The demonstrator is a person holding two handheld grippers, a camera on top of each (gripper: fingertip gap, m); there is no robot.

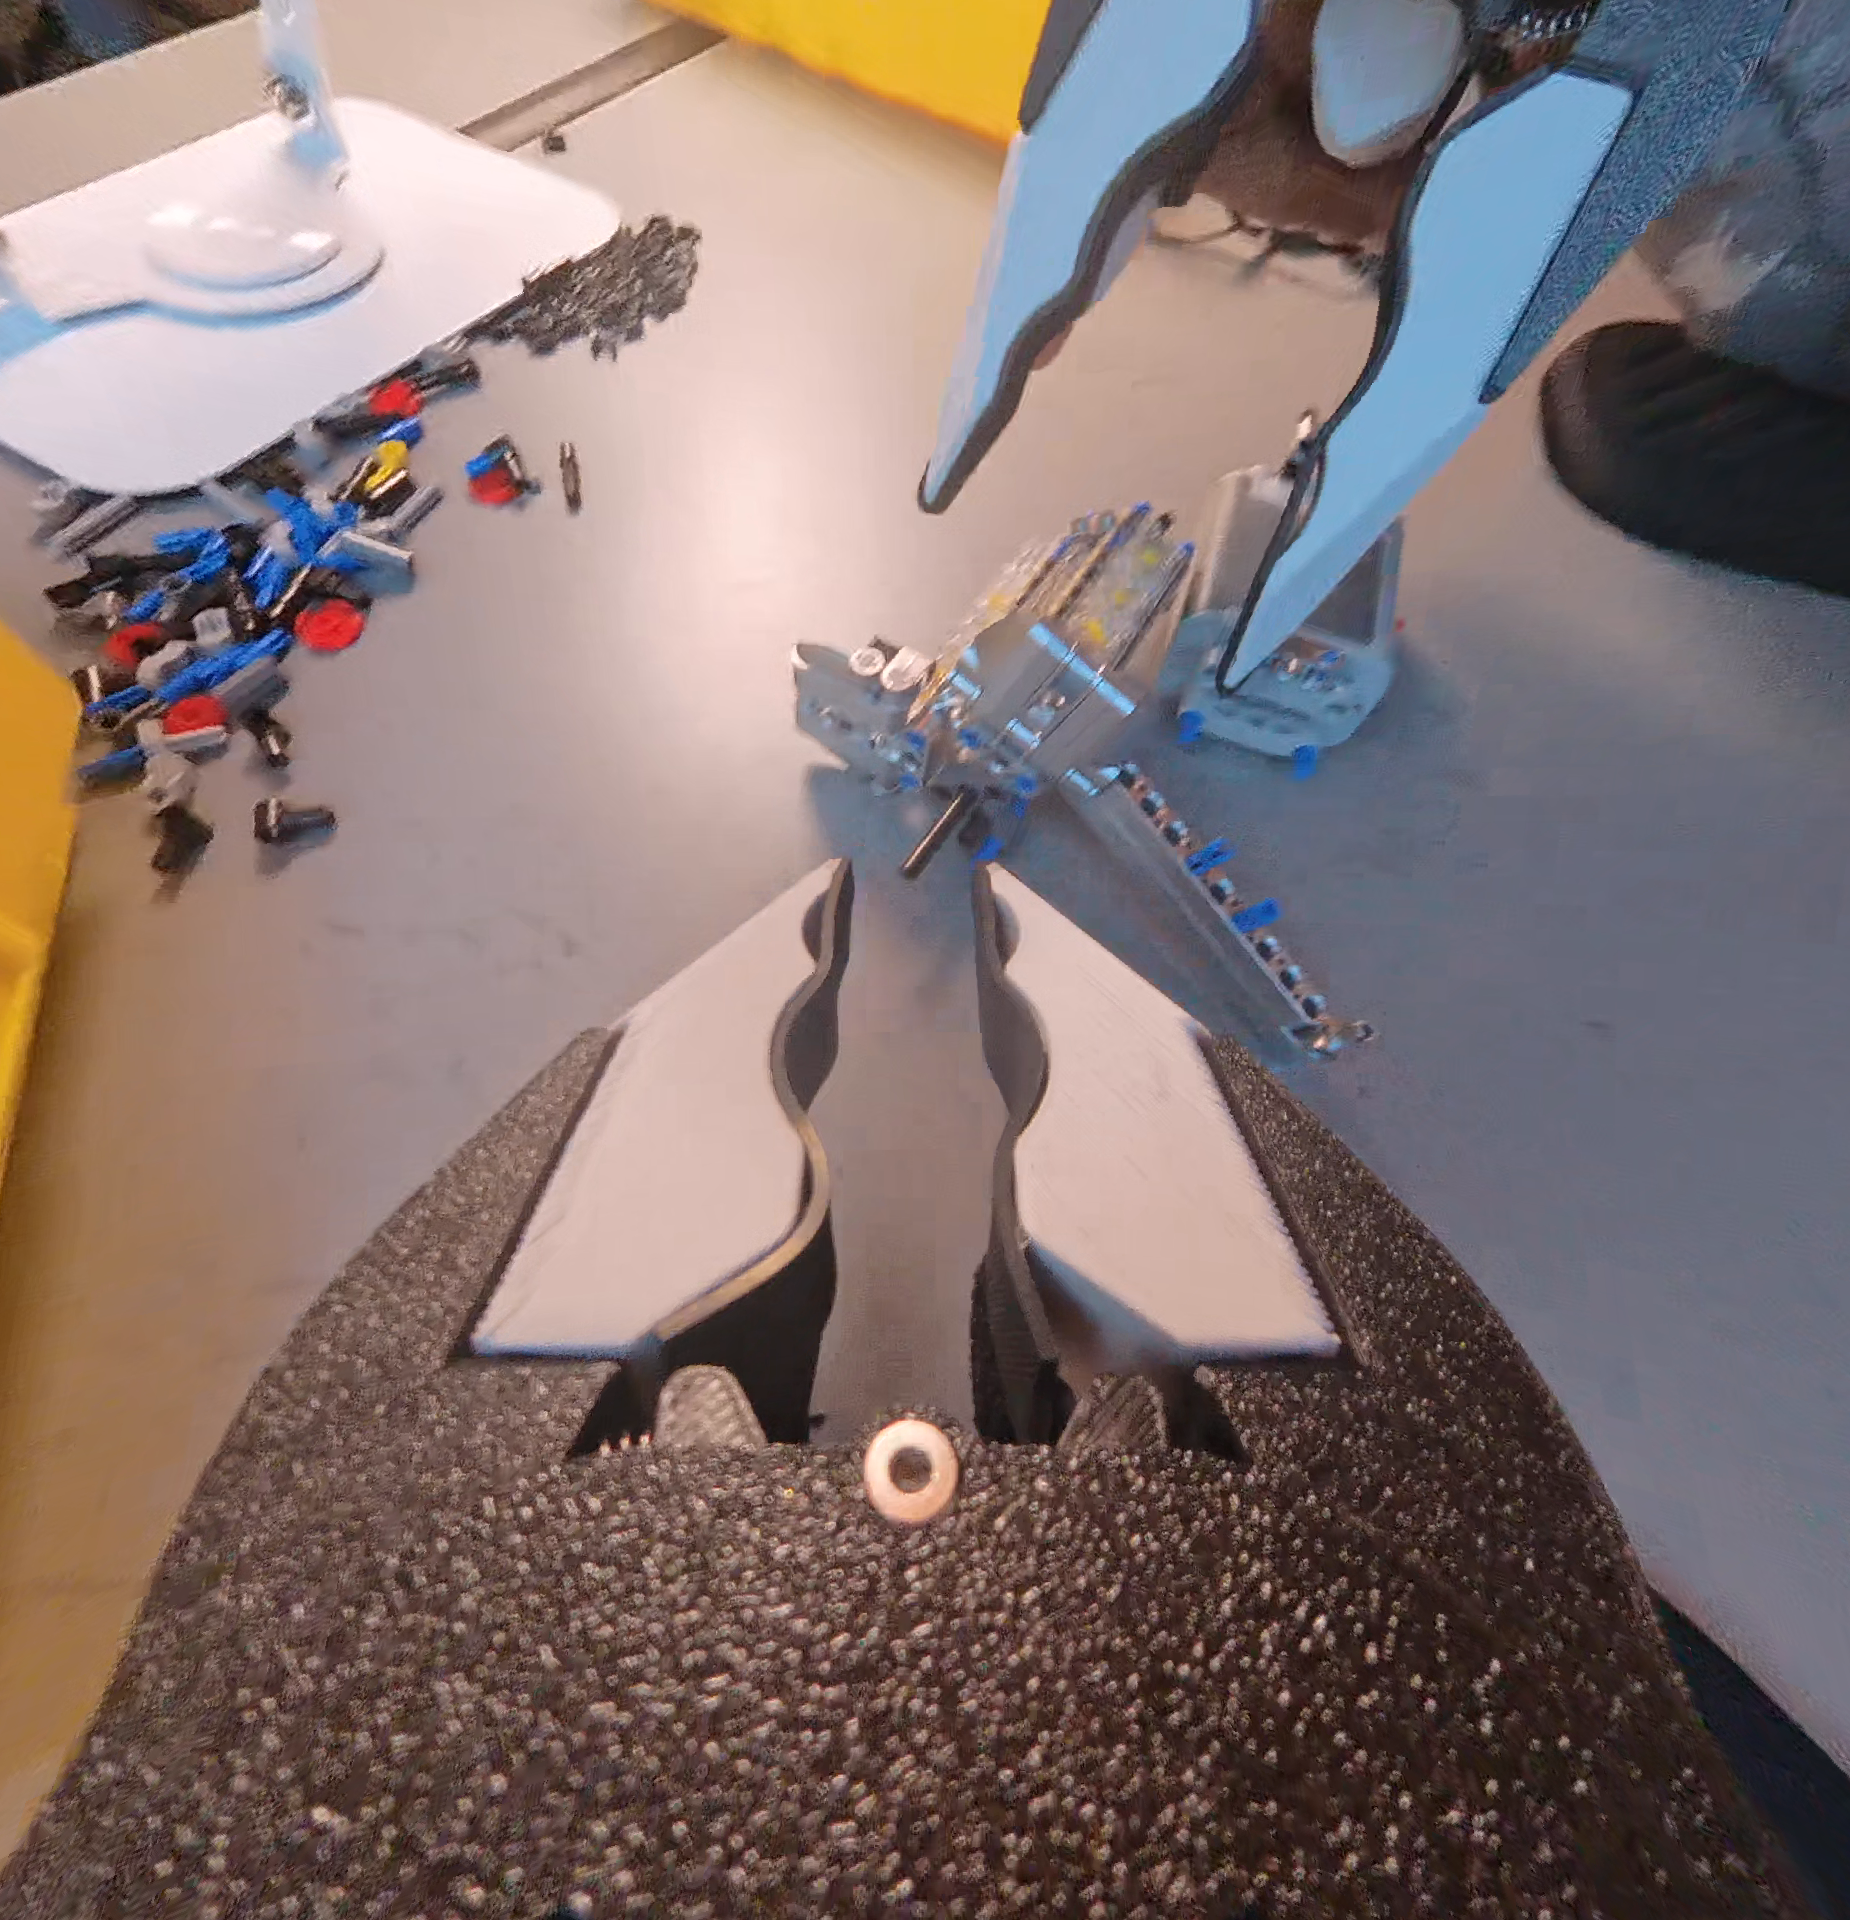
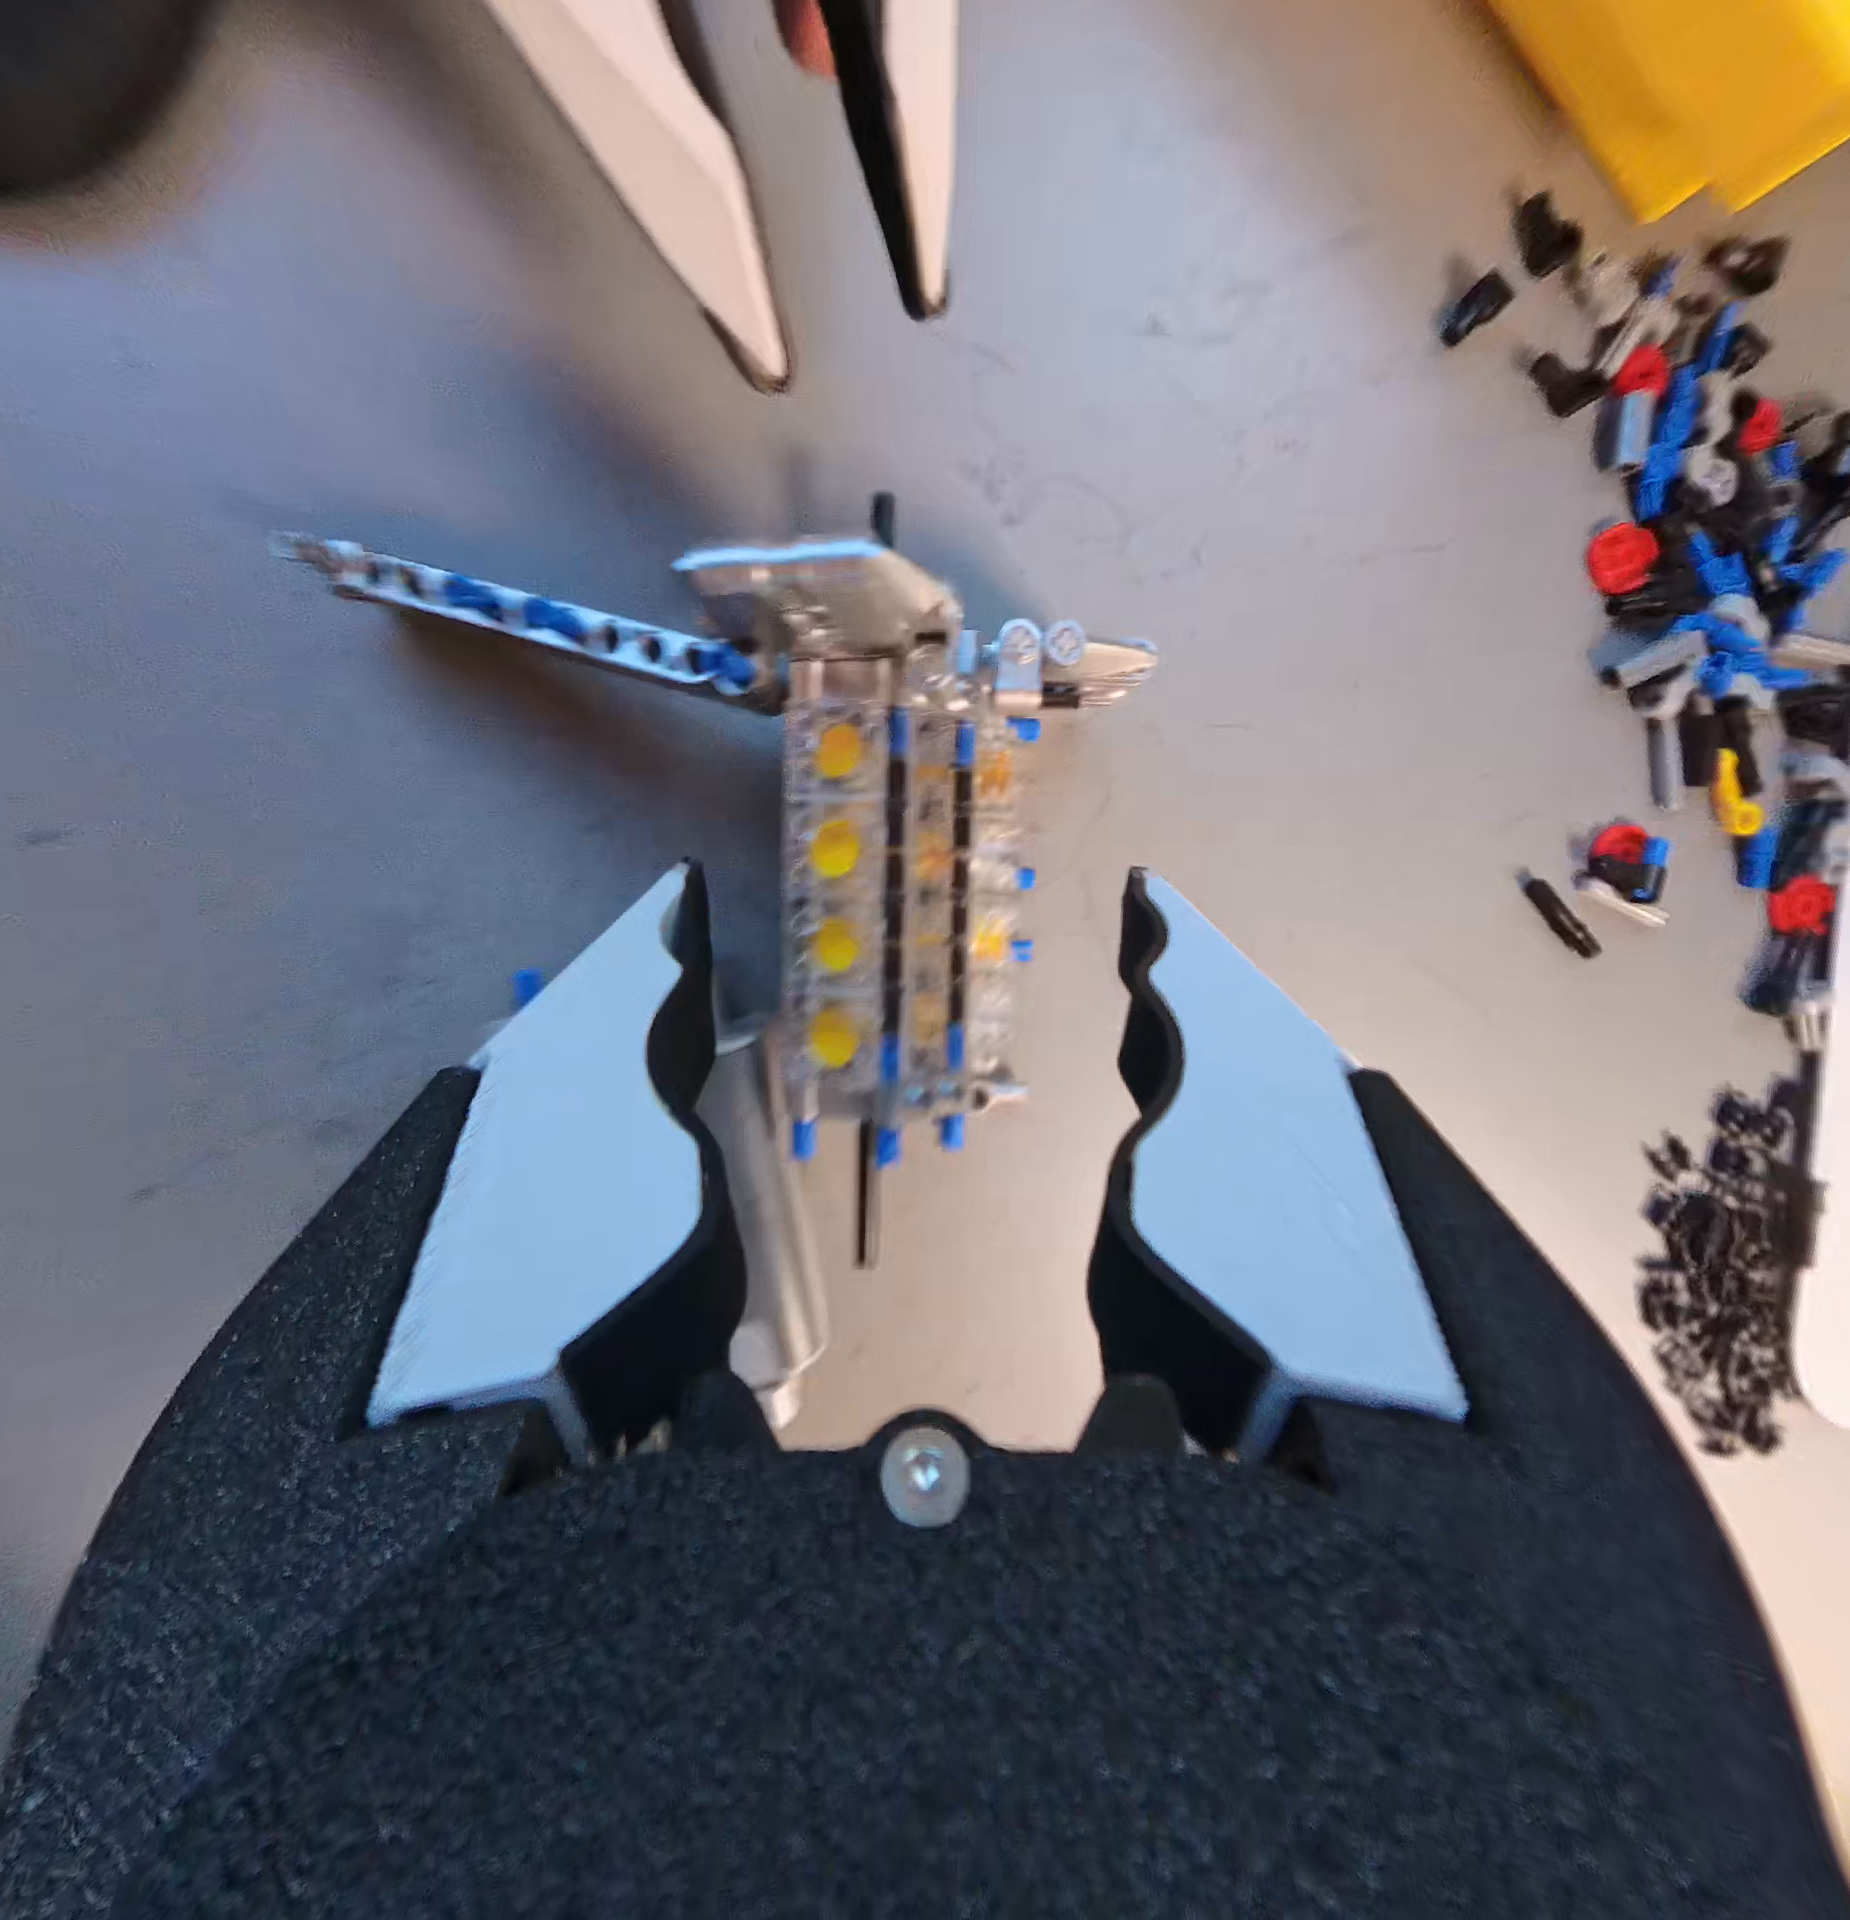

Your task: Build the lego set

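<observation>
Left wrist view: one grey model (image 1: 1014,675) lies on the table (image 1: 640,831), with one loose-parts pile (image 1: 235,603), one white stand base (image 1: 256,312) and two yellow bins (image 1: 7,831). The left gripper (image 1: 916,883) is narrowly parted, empty, just short of the model's black axle. Bare table lies between pile and model.

Right wrist view: the right gripper (image 2: 910,883) gapes wide, empty, straddling the model (image 2: 890,894); whether it touches is unclear. Four yellow studs show in a row. The pile (image 2: 1721,623) lies well right.
</observation>
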